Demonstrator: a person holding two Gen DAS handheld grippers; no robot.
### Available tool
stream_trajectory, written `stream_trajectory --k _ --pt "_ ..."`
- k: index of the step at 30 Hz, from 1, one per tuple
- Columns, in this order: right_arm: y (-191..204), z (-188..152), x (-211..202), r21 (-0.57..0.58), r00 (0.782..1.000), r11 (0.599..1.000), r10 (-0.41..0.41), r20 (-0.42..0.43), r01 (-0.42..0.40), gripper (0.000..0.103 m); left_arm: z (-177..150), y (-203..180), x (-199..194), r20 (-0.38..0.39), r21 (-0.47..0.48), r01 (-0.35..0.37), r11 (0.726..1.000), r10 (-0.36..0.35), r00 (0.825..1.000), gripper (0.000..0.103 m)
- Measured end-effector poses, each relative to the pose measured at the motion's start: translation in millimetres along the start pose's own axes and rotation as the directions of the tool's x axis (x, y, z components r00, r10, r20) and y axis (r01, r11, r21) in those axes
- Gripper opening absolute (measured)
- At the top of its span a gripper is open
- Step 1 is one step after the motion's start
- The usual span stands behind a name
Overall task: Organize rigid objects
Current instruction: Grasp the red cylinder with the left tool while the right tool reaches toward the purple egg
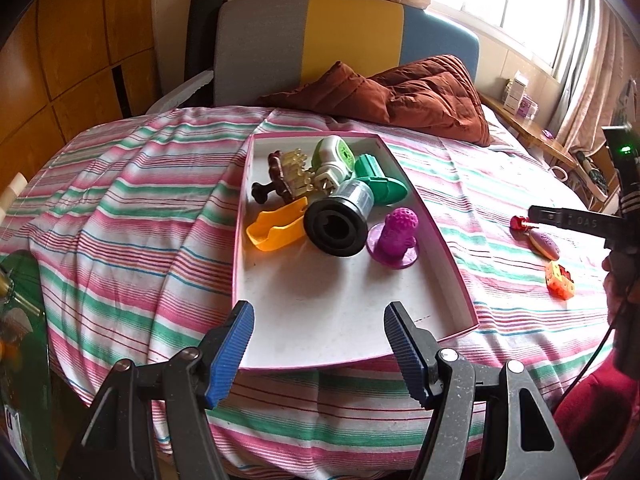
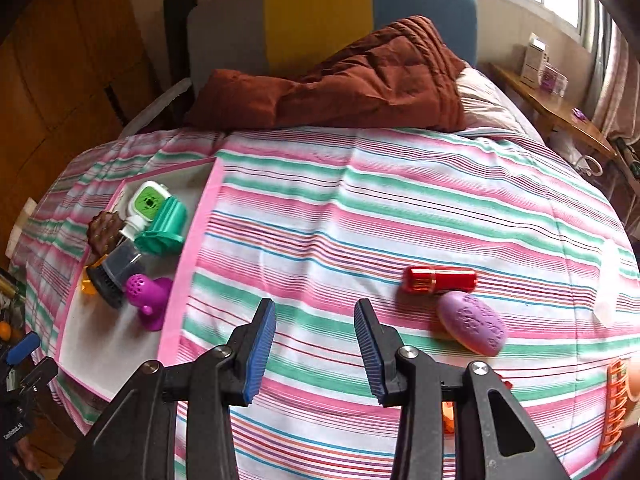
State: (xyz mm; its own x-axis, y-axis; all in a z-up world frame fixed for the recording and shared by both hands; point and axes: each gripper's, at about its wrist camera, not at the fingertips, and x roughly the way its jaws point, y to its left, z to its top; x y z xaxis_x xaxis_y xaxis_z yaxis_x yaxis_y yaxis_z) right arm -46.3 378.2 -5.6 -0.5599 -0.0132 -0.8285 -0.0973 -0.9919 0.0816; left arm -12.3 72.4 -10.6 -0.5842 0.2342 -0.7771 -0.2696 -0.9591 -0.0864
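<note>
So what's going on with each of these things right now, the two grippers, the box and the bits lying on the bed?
left gripper: open, empty, over the box's near end.
right gripper: open, empty, above the bedsheet.
pink box: lidless, toys piled at its far end.
black roller: in the box, on its side.
purple toy: in the box, upright.
red tube: on the sheet, lying flat.
purple oval: on the sheet, beside the tube.

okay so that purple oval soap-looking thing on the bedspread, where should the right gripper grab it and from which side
Probably across its narrow width, near the middle. The purple oval piece lies flat on the striped bedspread, long axis slanting. Come from above with the open right gripper, turned so one pad lands on the side away from the red cylinder lying close behind it.
</note>
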Motion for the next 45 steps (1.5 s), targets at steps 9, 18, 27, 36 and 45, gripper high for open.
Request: stream_trajectory --k 9,18,27,36,45 --pt "-96.0 -11.5 -12.5 0.214 0.992 0.970 -0.123 0.024 0.115 0.040 7.1 -22.6 1.4 0.004 0.050 0.021 0.999 -0.021 1.000 0.074" --pt "-177.3 -41.1 -19.3 0.592 0.990 0.802 -0.130 0.046 0.078 0.040 15.8 -64.1 7.7 -0.003 0.143 0.066 0.988 -0.066 0.998 0.074" --pt "-180.4 -43.5 -9.6 0.620 0.997 0.784 -0.075 0.020 0.047 0.041 29.9 -126.4 26.9 -0.044 0.262 0.128 0.957 -0.121 0.992 0.074" --pt "-193.5 -50.5 -11.1 0.683 0.998 0.731 -0.046 0.034 0.011 0.043 33.4 -191.4 51.6 -0.111 0.378 0.217 0.900 -0.188 0.976 0.073" --pt "-191.8 -48.1 -4.9 0.678 1.000 0.735 0.001 0.022 -0.016 0.043 64.1 -238.0 86.8 -0.106 0.502 0.212 0.838 -0.184 0.977 0.073"
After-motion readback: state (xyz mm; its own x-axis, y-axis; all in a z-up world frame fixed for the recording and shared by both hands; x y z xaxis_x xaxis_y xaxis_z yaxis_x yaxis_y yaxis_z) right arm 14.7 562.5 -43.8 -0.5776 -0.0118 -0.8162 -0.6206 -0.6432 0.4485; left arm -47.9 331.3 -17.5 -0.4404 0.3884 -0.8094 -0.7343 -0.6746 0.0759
